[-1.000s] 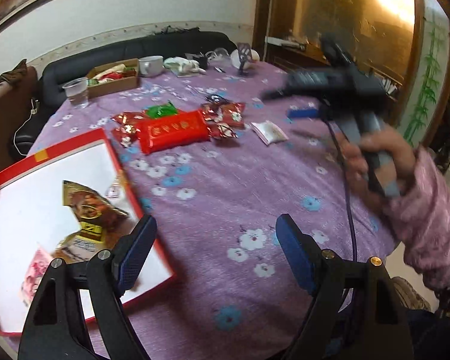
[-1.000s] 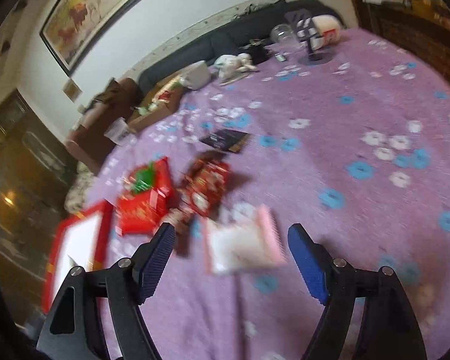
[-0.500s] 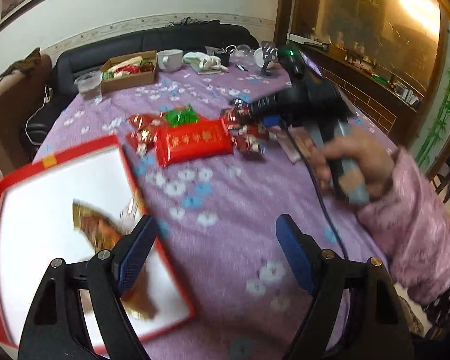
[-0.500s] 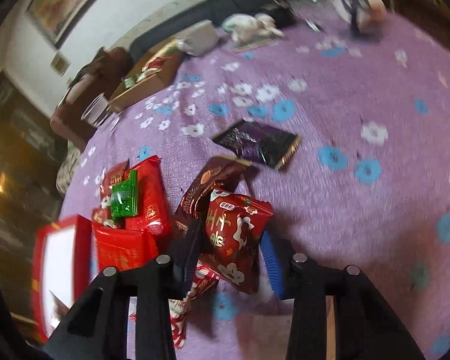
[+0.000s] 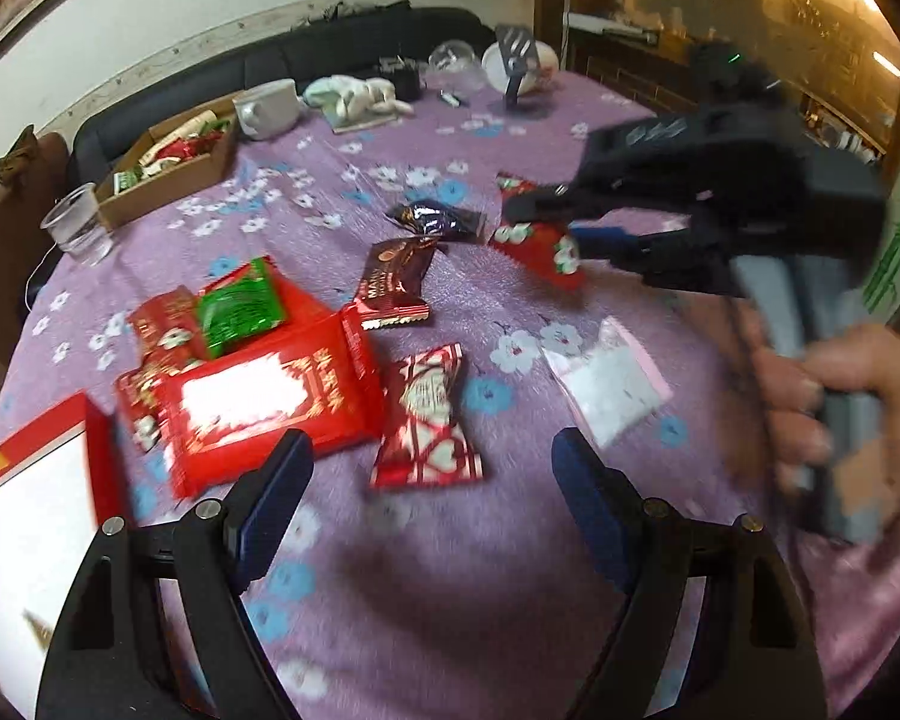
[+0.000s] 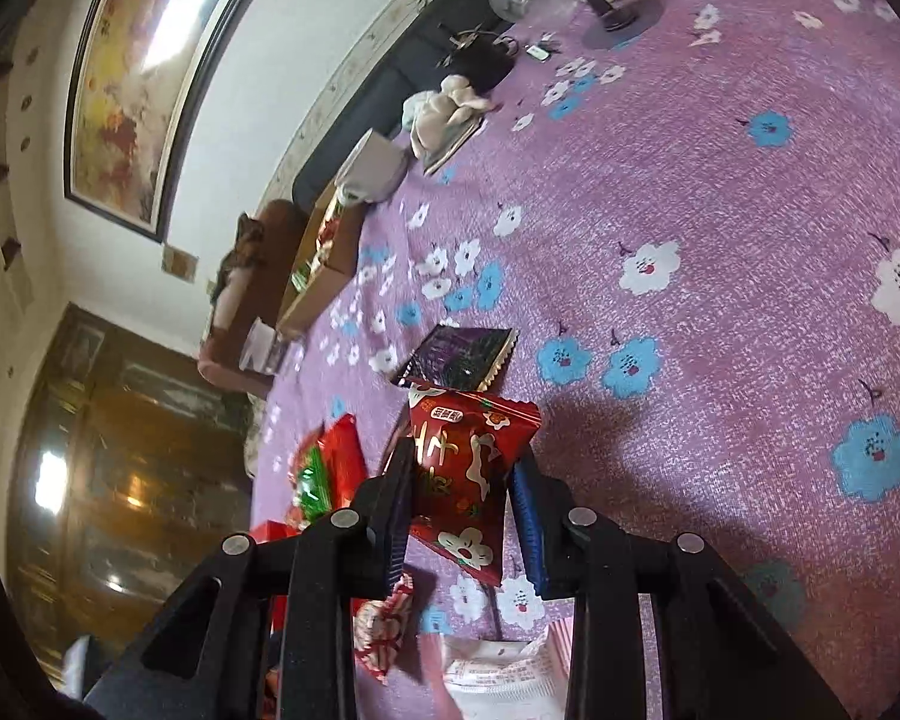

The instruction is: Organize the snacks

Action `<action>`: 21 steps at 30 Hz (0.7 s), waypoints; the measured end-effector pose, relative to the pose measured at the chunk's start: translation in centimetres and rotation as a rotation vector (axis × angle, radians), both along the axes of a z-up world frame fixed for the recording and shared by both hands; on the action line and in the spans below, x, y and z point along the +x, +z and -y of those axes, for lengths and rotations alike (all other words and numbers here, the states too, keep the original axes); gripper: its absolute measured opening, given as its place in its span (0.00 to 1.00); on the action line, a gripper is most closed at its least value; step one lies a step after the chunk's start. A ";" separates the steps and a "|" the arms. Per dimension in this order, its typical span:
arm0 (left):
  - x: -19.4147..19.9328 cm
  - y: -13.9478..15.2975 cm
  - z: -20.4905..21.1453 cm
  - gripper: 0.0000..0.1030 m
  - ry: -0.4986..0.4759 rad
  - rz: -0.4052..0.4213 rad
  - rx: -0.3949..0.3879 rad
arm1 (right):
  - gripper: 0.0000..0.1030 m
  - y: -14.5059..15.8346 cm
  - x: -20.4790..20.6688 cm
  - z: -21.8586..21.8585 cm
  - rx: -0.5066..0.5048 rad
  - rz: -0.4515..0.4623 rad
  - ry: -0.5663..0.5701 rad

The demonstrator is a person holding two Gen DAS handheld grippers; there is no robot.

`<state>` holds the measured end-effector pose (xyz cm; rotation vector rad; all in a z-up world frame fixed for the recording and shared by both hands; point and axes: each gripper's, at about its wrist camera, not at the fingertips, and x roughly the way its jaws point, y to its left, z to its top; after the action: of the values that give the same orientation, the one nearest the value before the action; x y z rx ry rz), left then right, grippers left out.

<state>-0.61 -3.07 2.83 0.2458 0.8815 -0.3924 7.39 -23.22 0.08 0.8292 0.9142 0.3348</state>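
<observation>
Your right hand-held gripper is closing on a red snack packet with white flowers and gold characters, pads against its sides; it sits lifted near the counter's middle, at 12 o'clock from the white sachet. Your left hand-held gripper stands wide and holds nothing, a red-and-white heart-print packet just beyond its tips. Only the left wrist view shows the red tray at 8 o'clock and your hand. Only the right wrist view shows the framed painting. The counter wears purple flowered cloth; a dark sofa lies at 12 o'clock.
</observation>
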 end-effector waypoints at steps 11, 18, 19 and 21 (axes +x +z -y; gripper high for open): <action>2.5 -2.0 0.8 0.28 0.029 -0.067 -0.007 | 0.31 0.8 -0.2 -0.2 0.040 0.015 0.005; 1.9 -2.1 1.6 0.25 -0.003 -0.059 -0.011 | 0.31 0.9 -0.3 -0.3 0.031 0.026 0.008; 1.8 -2.1 1.4 0.25 0.001 -0.056 -0.015 | 0.31 0.9 -0.3 -0.3 0.036 0.029 0.012; 1.4 -2.0 1.1 0.24 0.011 -0.051 -0.027 | 0.31 1.0 -0.2 -0.3 0.047 0.041 0.020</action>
<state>0.78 -4.13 0.85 0.2066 0.9269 -0.4013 7.17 -22.90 1.08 0.8540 0.8797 0.3903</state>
